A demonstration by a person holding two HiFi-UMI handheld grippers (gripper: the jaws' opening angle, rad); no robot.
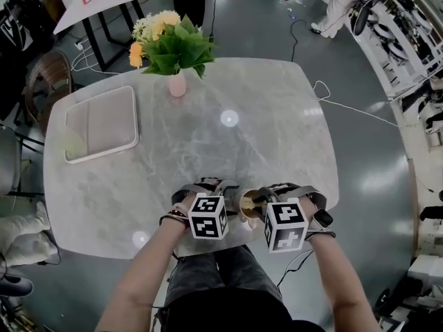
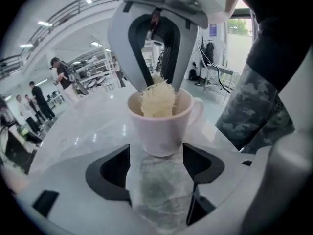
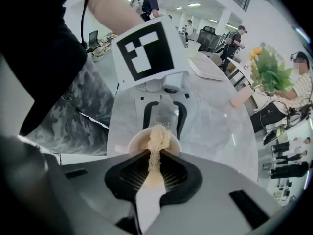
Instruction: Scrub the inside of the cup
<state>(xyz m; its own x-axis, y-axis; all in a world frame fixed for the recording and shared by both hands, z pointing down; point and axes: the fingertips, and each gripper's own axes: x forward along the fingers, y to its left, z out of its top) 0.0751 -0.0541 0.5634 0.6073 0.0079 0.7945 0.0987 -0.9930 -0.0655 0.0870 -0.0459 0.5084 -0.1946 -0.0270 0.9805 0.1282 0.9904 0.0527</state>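
Nearest, at the near edge of the worktop (image 1: 263, 137), the two grippers are held side by side with the cup (image 2: 161, 126) between them. The left gripper (image 2: 156, 155) is spread wide, and its fingers (image 2: 110, 173) are set against the lower part of the cup on either side, so the cup appears to be gripped there. It seems to stand upright on the marble. The right gripper (image 3: 154, 158) is pointed steeply down, and its fingers (image 3: 127, 175) are closed tight on a pale fibrous scrubber (image 2: 157, 101), whose frayed end is lodged in the mouth of the cup. Farther off, a shallow tray (image 1: 102, 123) is seen at the left, and a vase of flowers (image 1: 173, 47) at the far side.

The scrubbing step itself is judged to be in hand. How deep the scrubber reaches cannot be told. For the next move, the scrubber would need to be pressed lower and swept round the inner wall and the bottom. The cup must be braced against that twist, since it is held low and stands close to the edge.
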